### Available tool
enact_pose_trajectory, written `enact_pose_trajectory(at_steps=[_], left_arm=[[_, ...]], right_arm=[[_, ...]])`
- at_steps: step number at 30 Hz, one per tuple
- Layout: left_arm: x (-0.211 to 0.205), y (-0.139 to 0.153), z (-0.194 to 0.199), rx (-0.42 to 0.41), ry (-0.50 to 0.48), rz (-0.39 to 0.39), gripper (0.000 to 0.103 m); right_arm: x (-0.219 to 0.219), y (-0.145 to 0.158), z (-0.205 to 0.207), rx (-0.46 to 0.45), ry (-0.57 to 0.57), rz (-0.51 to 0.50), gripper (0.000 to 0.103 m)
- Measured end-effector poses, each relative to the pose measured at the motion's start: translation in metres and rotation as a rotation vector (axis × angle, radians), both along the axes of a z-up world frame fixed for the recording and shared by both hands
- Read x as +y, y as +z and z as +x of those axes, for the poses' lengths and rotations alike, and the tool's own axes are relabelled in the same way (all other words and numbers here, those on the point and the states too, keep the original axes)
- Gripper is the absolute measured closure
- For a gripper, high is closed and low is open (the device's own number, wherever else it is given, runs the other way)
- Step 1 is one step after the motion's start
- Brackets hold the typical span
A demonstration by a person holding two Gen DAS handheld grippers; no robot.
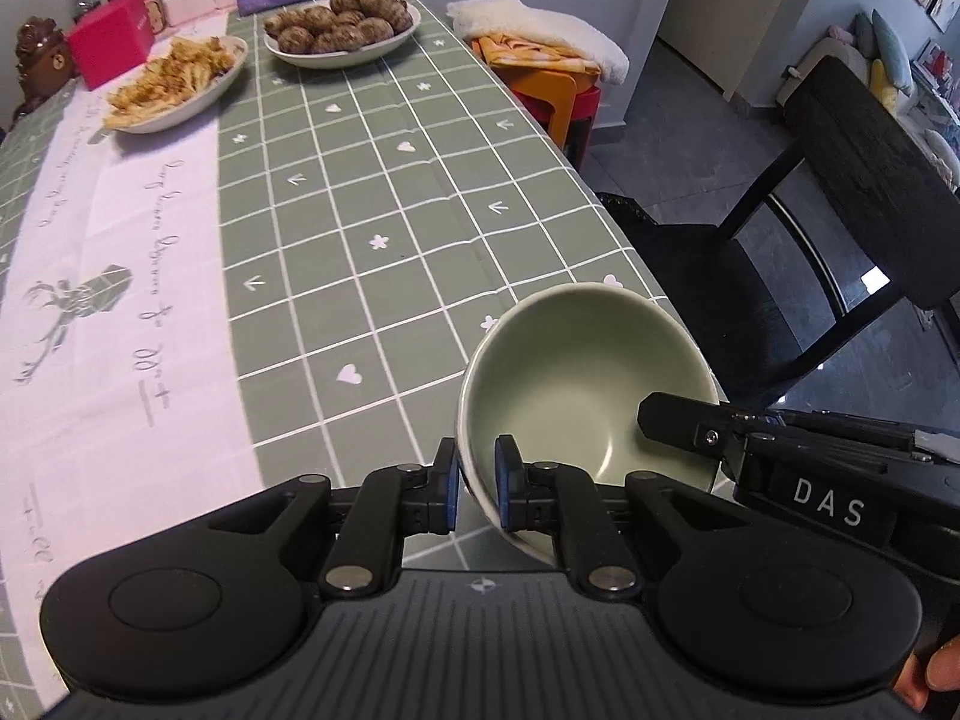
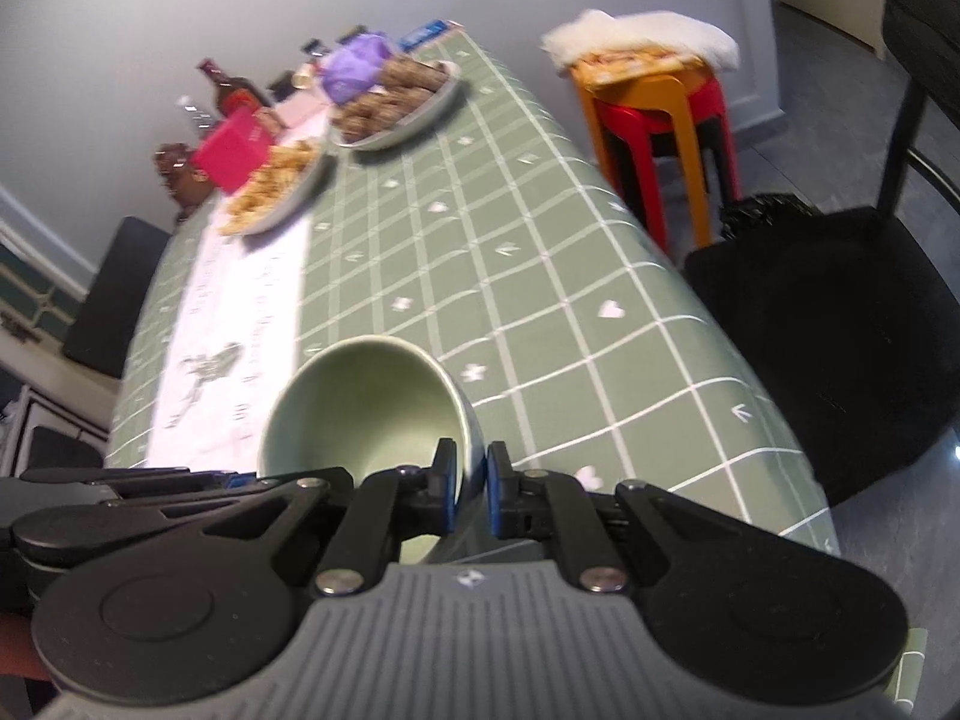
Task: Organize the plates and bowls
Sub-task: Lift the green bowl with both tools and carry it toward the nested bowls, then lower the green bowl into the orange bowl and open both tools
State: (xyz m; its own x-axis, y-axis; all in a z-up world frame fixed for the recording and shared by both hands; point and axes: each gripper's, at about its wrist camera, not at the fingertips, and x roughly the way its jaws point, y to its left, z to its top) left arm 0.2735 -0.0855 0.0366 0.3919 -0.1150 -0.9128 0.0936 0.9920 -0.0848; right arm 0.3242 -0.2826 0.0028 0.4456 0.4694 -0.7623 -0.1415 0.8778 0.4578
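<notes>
A pale green bowl (image 1: 570, 372) is held empty and tilted above the green checked tablecloth (image 1: 372, 192), near the table's right edge. My left gripper (image 1: 477, 480) is shut on the bowl's near left rim, one blue pad inside and one outside. My right gripper (image 1: 684, 420) comes in from the right and clamps the opposite rim. In the right wrist view the same bowl (image 2: 360, 402) fills the lower middle, and my right gripper (image 2: 471, 480) is shut on its right wall. The black housing of the other gripper (image 2: 120, 483) shows at the left.
At the table's far end stand a plate of fried strips (image 1: 174, 84) and a plate of brown round roots (image 1: 342, 30), with a red box (image 1: 111, 48), bottles and a purple bag behind. A black chair (image 1: 840, 192) and stacked stools under a white towel (image 1: 540, 42) stand to the right.
</notes>
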Motion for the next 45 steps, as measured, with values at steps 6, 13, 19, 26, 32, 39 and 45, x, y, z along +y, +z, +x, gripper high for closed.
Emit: enact_pose_trajectory(at_steps=[6, 13, 19, 26, 32, 39, 45], left_arm=[[0.017, 0.027, -0.036, -0.011, 0.027, -0.02, 0.088], [0.042, 0.035, -0.084, 0.032, 0.08, -0.097, 0.088], [0.053, 0.027, -0.117, 0.073, 0.111, -0.129, 0.086], [0.06, 0.003, -0.126, 0.152, 0.149, -0.158, 0.086], [0.057, -0.01, -0.129, 0.201, 0.147, -0.146, 0.084], [0.059, -0.013, -0.123, 0.22, 0.146, -0.13, 0.084], [0.055, -0.018, -0.121, 0.237, 0.148, -0.112, 0.082]], right_arm=[[0.007, 0.027, -0.029, -0.044, 0.066, 0.043, 0.095], [0.016, 0.036, -0.074, -0.083, 0.174, 0.052, 0.095], [0.025, 0.036, -0.105, -0.121, 0.257, 0.029, 0.095], [0.039, 0.022, -0.109, -0.088, 0.347, -0.041, 0.095], [0.048, 0.009, -0.111, -0.064, 0.385, -0.097, 0.095], [0.059, 0.004, -0.114, -0.096, 0.418, -0.167, 0.095], [0.068, -0.001, -0.115, -0.114, 0.442, -0.218, 0.096]])
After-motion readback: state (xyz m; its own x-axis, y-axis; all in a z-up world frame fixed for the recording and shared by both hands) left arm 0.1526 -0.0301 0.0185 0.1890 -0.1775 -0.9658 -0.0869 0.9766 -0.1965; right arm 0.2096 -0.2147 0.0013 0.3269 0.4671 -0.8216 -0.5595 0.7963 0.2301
